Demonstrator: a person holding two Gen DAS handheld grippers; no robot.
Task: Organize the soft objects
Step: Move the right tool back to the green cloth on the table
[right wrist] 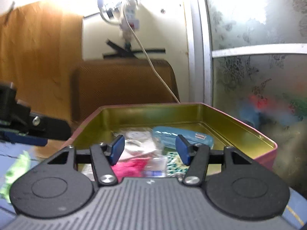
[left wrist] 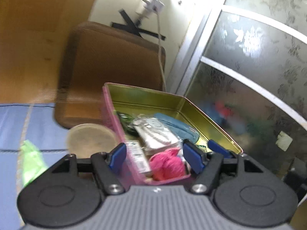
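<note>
Pink yarn (left wrist: 167, 165) lies in the tin (left wrist: 214, 122), beside a round lid (left wrist: 92, 140).

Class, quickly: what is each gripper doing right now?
Left gripper: open, holding nothing, above the tin.
Right gripper: open, holding nothing.

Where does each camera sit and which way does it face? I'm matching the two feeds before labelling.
Left wrist: on the left gripper, open, looking along its fingers, straddling the left wall of the pink tin; beige round lid left.
Right wrist: on the right gripper, open, facing into the tin from its near end; the left gripper shows at far left.
Shared: tin, pink yarn, blue case, brown cushion, green bag.
</note>
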